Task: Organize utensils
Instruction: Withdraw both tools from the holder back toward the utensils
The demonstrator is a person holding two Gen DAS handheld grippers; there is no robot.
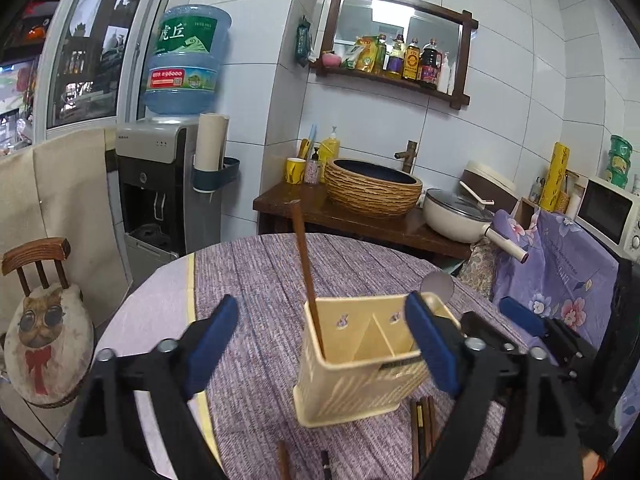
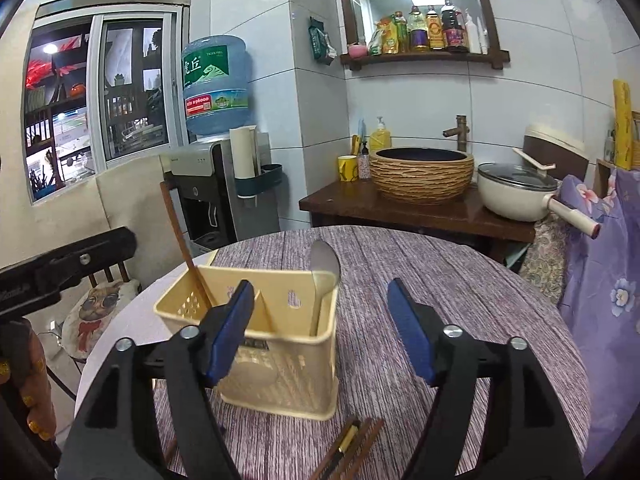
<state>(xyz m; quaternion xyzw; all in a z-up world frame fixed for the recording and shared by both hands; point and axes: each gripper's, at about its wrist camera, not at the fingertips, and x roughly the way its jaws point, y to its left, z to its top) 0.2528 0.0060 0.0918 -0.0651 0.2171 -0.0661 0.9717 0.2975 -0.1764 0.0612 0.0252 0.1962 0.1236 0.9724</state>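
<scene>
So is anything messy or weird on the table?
A little. Several chopsticks lie loose on the table in front of the yellow holder instead of inside it. One lone chopstick leans in its left compartment, and a spoon stands in the right one. Nothing looks spilled or broken.

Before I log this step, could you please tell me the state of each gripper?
Left gripper: open, holding nothing.
Right gripper: open, holding nothing.
</scene>
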